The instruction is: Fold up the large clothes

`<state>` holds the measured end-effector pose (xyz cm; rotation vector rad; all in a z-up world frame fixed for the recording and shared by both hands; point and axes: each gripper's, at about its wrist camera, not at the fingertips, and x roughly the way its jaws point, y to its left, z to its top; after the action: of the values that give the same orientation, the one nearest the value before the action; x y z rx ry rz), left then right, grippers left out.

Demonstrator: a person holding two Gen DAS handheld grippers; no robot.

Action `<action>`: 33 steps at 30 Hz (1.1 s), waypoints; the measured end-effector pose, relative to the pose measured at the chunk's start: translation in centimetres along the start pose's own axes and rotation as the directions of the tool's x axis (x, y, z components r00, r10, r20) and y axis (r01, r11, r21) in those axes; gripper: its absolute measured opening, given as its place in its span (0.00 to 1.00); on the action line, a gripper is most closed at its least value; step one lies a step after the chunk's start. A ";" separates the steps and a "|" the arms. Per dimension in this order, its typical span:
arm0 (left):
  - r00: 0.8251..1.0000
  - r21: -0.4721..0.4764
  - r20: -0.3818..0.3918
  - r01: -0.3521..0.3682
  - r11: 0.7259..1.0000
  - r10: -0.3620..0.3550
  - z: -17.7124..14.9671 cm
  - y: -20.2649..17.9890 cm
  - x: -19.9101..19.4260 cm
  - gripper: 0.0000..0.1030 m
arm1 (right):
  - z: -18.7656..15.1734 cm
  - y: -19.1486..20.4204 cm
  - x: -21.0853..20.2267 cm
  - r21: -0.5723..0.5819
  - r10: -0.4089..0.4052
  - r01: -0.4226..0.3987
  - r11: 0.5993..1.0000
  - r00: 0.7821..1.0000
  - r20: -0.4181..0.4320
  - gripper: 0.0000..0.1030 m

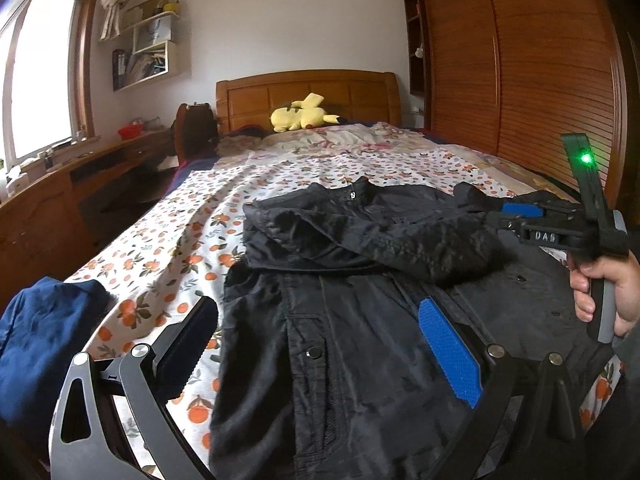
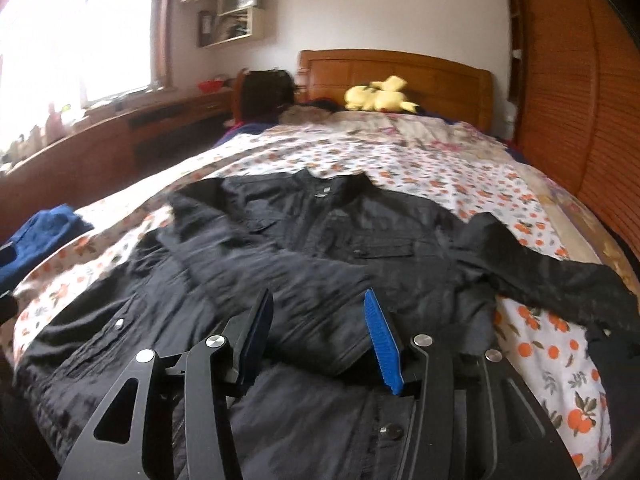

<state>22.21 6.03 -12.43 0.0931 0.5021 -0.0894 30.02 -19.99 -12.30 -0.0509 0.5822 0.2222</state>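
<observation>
Room: bedroom with a wooden bed (image 1: 308, 88) under an orange-print white sheet (image 1: 168, 248), a louvred wooden wardrobe (image 1: 520, 80) along one side and a yellow plush toy (image 1: 304, 117) by the headboard.
Garment: large black button-front jacket (image 2: 320, 232) lying face up across the sheet, collar toward the headboard; one sleeve is folded across the chest, the other sleeve (image 2: 560, 276) trails out sideways over the sheet.
Left gripper (image 1: 320, 352): jaws spread wide over the jacket's front near the hem, nothing between the blue pads.
Right gripper (image 2: 316, 332): jaws part open over the folded-in sleeve, pads not pressing any cloth.
Neighbour: crumpled blue cloth (image 1: 44, 340) lies just beside the jacket's edge.
Risk, sleeve: the folded sleeve looks loosely laid, so dragging a jaw across it would probably pull it back off the chest.
Risk, layers: a pinch at the body may catch only the top panel, leaving the back layer behind and skewing the fold.
Risk, trailing sleeve: folding the body first would likely trap that sleeve outside, bunched.
Risk, fabric: it looks slick and may slip from a shallow grip.
</observation>
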 end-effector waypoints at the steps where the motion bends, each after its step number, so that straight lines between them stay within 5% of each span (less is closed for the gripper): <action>1: 1.000 0.002 -0.002 0.003 1.000 -0.003 0.0 -0.3 0.1 0.98 | -0.2 0.4 0.3 -0.015 0.013 -0.014 1.000 1.000 -0.011 0.53; 4: 1.000 0.012 -0.007 0.009 1.000 -0.009 -0.1 -0.9 0.4 0.98 | -1.0 1.6 1.8 -0.063 0.044 -0.048 0.997 0.997 -0.060 0.62; 20: 0.999 0.037 -0.034 0.026 0.999 -0.024 -0.6 -2.5 1.6 0.98 | -3.3 3.3 10.3 -0.158 -0.023 -0.020 0.987 0.962 -0.271 0.61; 28: 0.999 0.039 -0.040 0.023 0.999 -0.021 -0.7 -2.6 1.7 0.98 | -2.6 1.5 8.8 -0.063 -0.010 -0.004 0.998 0.976 -0.217 0.15; 33: 0.999 0.040 -0.039 0.028 0.999 -0.026 -0.7 -2.6 1.7 0.98 | -1.6 1.1 5.7 -0.053 0.023 -0.032 0.998 0.987 -0.156 0.09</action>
<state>23.10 3.41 -14.01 0.1276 0.5400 -0.1242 33.56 -17.94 -16.79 -0.1146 0.7328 0.2629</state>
